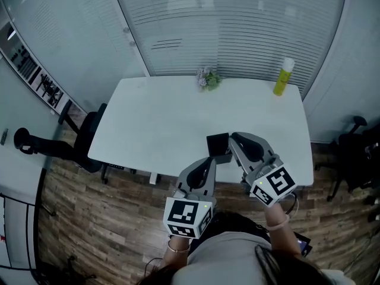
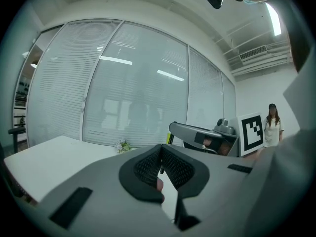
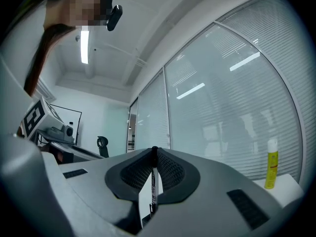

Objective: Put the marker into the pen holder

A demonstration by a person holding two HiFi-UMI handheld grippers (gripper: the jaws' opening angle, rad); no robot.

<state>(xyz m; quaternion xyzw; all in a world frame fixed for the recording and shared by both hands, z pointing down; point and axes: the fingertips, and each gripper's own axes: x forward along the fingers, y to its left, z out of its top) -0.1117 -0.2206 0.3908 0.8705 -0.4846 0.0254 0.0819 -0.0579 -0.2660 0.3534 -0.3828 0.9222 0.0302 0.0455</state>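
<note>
- Black and square-mouthed, the pen holder (image 1: 218,142) stands on the white table (image 1: 154,117) close to its near edge, just below the middle of the head view
- The left gripper (image 1: 211,160) points up the frame, its tips just beside the holder's lower left corner; I cannot tell whether they touch it
- The right gripper (image 1: 235,139) sits at the holder's right side, tips just beside it, body slanting away to the lower right
- The left jaws are pressed together with nothing clearly between them; a small pinkish patch low in the slit is too unclear to name
- The right jaws are pressed together too; a thin pale sliver with dark marks runs down the slit, and I cannot tell whether it belongs to the gripper
- The marker cannot be made out: none lies on the bare table, the holder's inside is too dark to read, and the grippers hide the strip of table beneath them
- As I judge it, the holder lies between the two sets of tips with neither clearly nearer; its mouth faces up, so the marker's long axis would have to stand upright over it
</note>
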